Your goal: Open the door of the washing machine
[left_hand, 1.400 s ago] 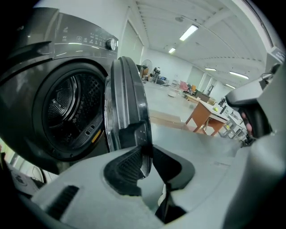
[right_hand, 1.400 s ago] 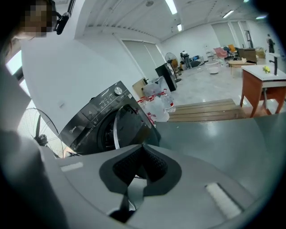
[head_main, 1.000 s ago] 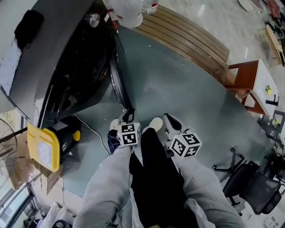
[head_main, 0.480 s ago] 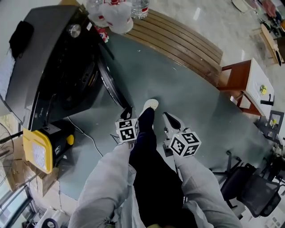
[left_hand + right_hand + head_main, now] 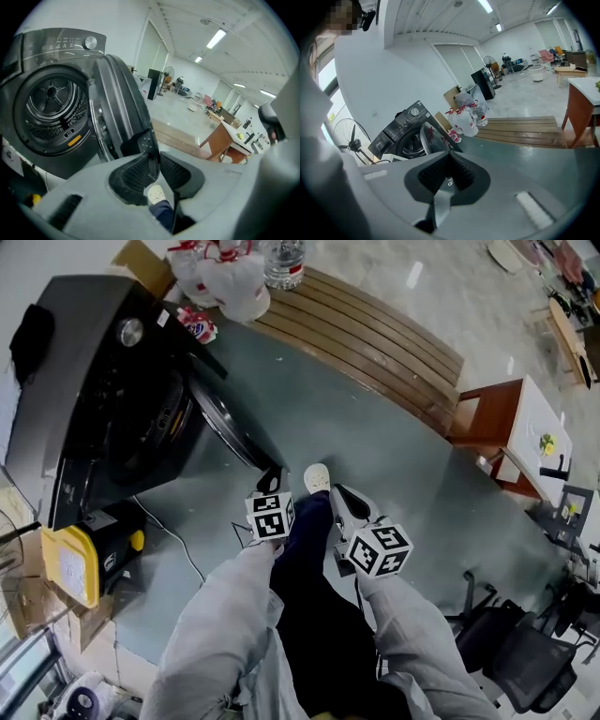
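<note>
The dark front-loading washing machine (image 5: 94,399) stands at the left, its round door (image 5: 225,427) swung out and the steel drum (image 5: 51,105) showing. My left gripper (image 5: 274,476) is at the door's free edge. In the left gripper view the door (image 5: 119,103) runs down into that gripper (image 5: 152,157), whose jaws are closed on its rim. My right gripper (image 5: 339,498) hangs beside it over the floor, shut and holding nothing. In the right gripper view that gripper (image 5: 450,161) points toward the machine (image 5: 401,129) from a distance.
A yellow and black box (image 5: 80,563) sits by the machine with a cable (image 5: 178,545) trailing across the floor. White bags and a bottle (image 5: 230,277) stand on a slatted wooden platform (image 5: 375,334). At the right are a wooden table (image 5: 511,423) and office chairs (image 5: 525,652).
Both grippers have drawn back from the machine. The door has swung wider open along with the left gripper at its edge.
</note>
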Demonstrator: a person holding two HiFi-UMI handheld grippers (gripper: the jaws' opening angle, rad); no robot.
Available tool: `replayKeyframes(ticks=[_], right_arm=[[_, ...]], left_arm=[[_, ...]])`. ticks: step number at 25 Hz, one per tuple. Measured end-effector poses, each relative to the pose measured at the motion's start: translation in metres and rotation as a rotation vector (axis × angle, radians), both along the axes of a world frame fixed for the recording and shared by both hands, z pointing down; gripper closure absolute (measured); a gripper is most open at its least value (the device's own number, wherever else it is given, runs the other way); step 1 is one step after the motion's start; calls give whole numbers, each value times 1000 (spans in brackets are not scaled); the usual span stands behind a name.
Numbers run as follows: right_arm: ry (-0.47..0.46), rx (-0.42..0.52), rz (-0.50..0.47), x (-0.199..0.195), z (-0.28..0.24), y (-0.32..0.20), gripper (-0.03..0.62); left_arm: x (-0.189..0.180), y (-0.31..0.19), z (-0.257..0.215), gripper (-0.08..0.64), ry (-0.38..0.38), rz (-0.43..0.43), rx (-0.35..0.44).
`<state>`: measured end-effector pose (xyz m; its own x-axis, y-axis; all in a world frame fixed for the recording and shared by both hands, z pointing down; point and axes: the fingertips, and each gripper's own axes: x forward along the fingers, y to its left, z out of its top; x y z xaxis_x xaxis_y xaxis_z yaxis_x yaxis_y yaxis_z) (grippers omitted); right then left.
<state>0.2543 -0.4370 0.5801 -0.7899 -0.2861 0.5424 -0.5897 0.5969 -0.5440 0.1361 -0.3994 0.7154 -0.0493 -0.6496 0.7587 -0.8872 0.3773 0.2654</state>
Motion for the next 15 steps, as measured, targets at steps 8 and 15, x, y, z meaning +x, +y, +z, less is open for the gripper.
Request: replayKeyframes(ticks=[8, 15], right_arm=[[28, -34, -153, -3, 11, -64, 584], [54, -34, -298, -29, 11, -111, 584]], left_arm=[[17, -53, -1, 472, 21, -92, 11], [20, -81, 0, 472, 46, -166, -3]])
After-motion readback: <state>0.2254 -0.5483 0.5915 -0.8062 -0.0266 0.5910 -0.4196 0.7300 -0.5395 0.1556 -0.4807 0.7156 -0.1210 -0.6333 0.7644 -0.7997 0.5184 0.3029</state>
